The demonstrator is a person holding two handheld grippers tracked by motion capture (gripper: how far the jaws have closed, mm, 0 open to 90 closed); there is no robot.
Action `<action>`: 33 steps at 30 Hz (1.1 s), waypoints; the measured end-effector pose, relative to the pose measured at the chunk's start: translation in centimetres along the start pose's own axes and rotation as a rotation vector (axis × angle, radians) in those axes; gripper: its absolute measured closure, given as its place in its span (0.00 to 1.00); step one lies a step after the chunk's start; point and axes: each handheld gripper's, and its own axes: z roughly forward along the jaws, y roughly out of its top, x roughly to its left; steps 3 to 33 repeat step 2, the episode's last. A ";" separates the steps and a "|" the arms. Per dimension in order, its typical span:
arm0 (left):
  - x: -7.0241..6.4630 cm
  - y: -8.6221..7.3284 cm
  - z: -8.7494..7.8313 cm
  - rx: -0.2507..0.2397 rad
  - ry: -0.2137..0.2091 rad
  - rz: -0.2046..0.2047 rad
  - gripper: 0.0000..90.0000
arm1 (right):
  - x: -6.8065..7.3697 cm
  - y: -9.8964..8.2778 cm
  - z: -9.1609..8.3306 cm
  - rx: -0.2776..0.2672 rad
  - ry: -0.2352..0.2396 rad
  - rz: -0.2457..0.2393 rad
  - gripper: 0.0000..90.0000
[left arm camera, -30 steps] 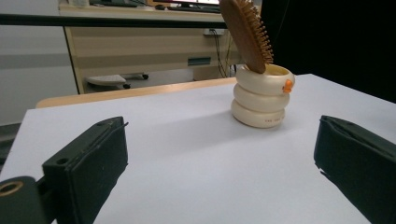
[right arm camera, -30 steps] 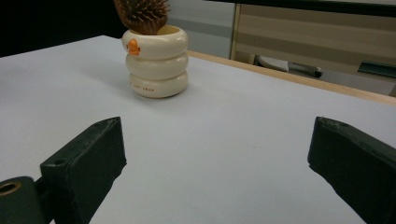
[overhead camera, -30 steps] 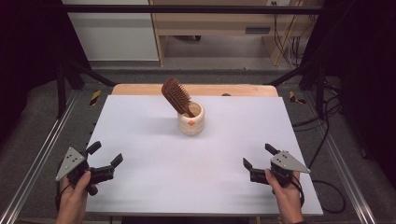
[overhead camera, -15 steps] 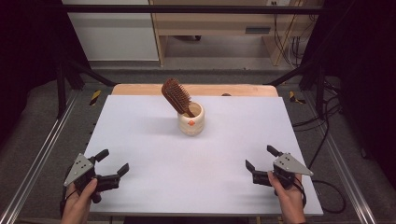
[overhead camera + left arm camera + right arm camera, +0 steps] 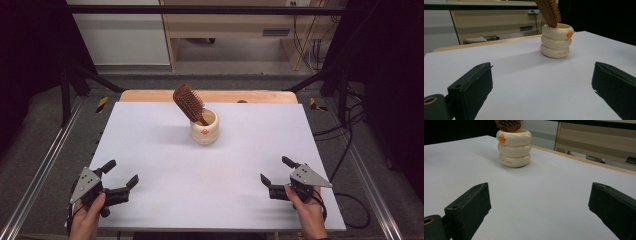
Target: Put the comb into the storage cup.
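— Looking down from the high view, what do you get that the gripper views leave out?

— Both hands at once. The left gripper [image 5: 120, 180] sits near the table's [image 5: 150, 130] near-left corner, the right gripper [image 5: 277, 172] near its near-right corner, well apart from each other. The cream cup [image 5: 204, 128] stands toward the middle of the far edge, with the wooden hairbrush [image 5: 188, 102] standing in it, head up and tilted to the left.

— And the gripper views?

— Detail on the cup. The left gripper view shows it as three stacked rings [image 5: 556, 41] with an orange mark near the rim and small print low on the side; the brush [image 5: 549, 11] leans in it, bristles turned right. The right gripper view shows the same cup [image 5: 514, 145] from the other side, with the bristles [image 5: 507, 125] cut off by the top edge.

— How are the hands set?

— The left hand [image 5: 87, 220] comes in over the near edge, its gripper angled right and toward the far edge. The right hand [image 5: 307, 210] does likewise, its gripper angled left.

— The fingers?

— Wide apart on both. In each gripper view one finger [image 5: 471, 87] stands at the left and its partner at the right, with bare table between; same on the right gripper's fingers [image 5: 467, 207]. Nothing is held.
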 end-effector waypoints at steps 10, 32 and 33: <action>0.3 0.0 -0.2 -0.014 0.016 -0.022 0.04 | 0.0 0.0 0.1 0.002 -0.002 0.002 0.05; 0.3 0.0 -0.2 -0.014 0.016 -0.022 0.04 | 0.0 0.0 0.1 0.002 -0.002 0.002 0.05; 0.3 0.0 -0.2 -0.014 0.016 -0.022 0.04 | 0.0 0.0 0.1 0.002 -0.002 0.002 0.05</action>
